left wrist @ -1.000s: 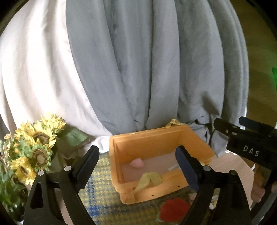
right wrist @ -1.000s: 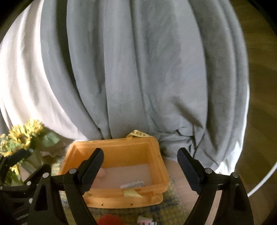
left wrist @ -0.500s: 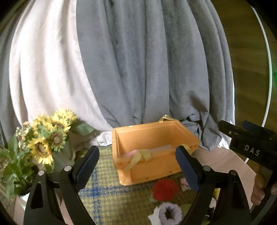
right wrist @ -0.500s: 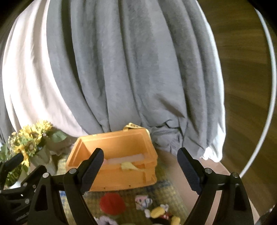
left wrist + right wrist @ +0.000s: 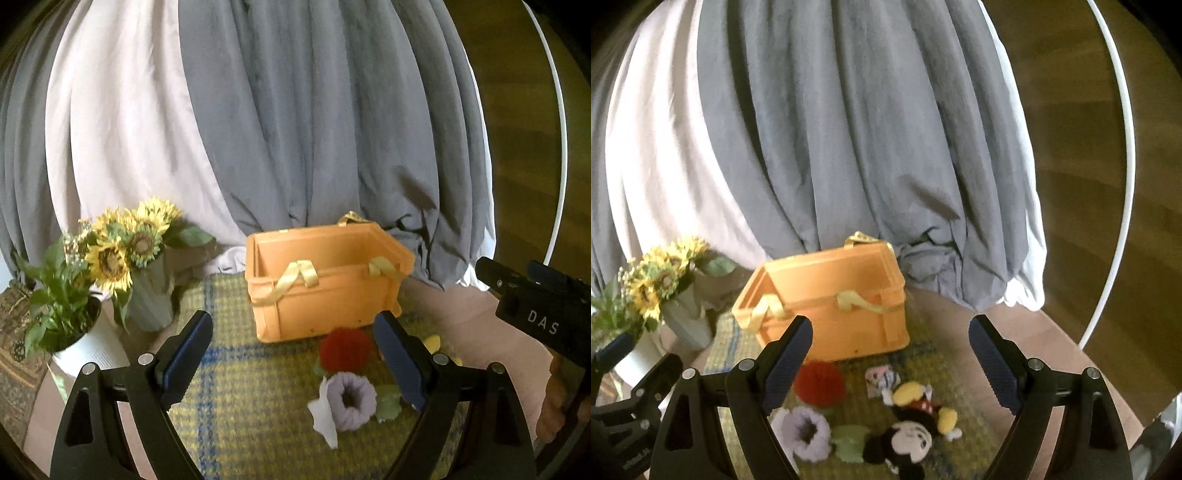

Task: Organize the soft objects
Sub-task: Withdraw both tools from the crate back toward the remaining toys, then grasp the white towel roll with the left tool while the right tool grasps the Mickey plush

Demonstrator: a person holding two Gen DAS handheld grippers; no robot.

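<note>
Two grippers hang spread and empty over the plaid mat [image 5: 236,398] on the tabletop [image 5: 1045,343]: our left gripper [image 5: 291,363] and our right gripper [image 5: 890,365] each have their fingers wide apart with nothing between them. Between the left fingers lie a red pompom [image 5: 345,349] and, nearer us, a lilac knitted flower [image 5: 351,400]; beyond them stands the orange crate [image 5: 325,280] with its yellow ribbon handles. Between the right fingers we see a Mickey Mouse plush [image 5: 908,439], a smaller plush [image 5: 882,378] just past it, and the pompom beside the left finger. We judge all of these light, squashy and unbreakable, so a grip will sink in; we would take the Mickey plush across its torso, not by a limb, and pinch the flower across its thick rolled rim.
</note>
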